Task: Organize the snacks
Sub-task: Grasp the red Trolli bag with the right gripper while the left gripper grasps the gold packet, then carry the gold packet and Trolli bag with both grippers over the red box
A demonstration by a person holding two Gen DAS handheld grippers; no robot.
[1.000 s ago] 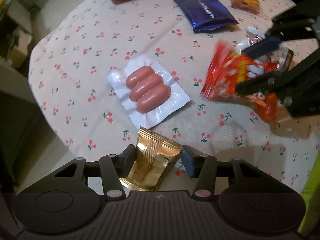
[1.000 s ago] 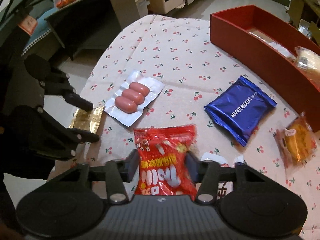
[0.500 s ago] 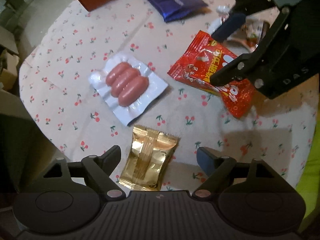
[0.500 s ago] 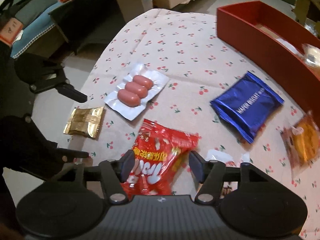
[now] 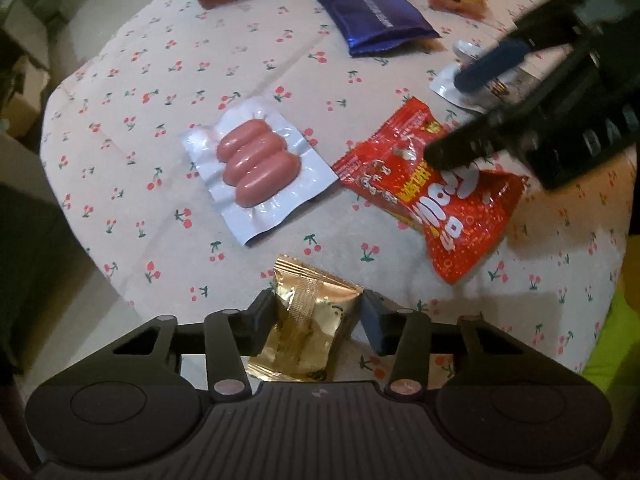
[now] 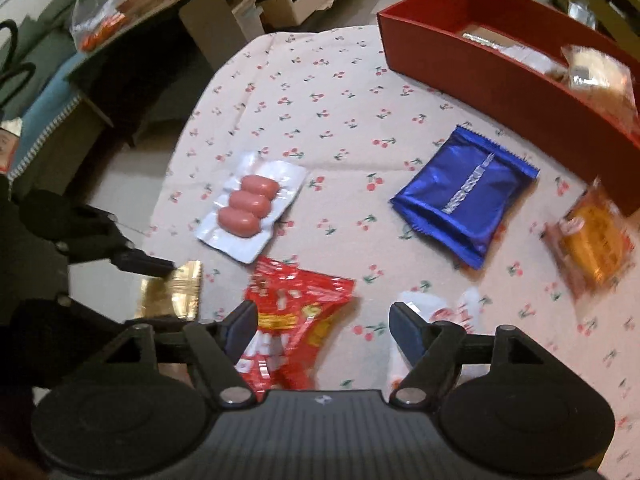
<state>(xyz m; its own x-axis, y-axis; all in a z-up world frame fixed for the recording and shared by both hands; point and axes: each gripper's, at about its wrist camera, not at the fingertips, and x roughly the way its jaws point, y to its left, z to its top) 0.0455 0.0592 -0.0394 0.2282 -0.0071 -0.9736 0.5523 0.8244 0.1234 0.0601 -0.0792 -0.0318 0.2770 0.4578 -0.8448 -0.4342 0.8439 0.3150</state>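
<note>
Right wrist view showed a round worktop [image 6: 320, 92] under a pale cloth printed with cherries, which carried everything. Along its far right edge stood a long red open box [image 6: 496, 76], already holding a few wrapped snacks, so it looked like the place the loose packets were meant to go. Well short of the box lay a shiny blue foil biscuit packet [image 6: 466, 196], and near it an orange clear-wrapped cake [image 6: 592, 248], blurred. A crinkled red snack bag [image 5: 436, 196] lay flat between the right tongs [image 6: 322, 320]; their jaws had just been opening and stood spread on either side of it, no longer pinching it. Left of the bag lay a white vacuum pack of three pink sausages [image 5: 256, 170], untouched. At the near edge, the left wrist view showed the left tongs [image 5: 316, 314] pointing steeply down with jaws that had just been closing on a small gold foil packet [image 5: 308, 328], both pads pressed to its sides, probably ready to lift it toward the box.
</note>
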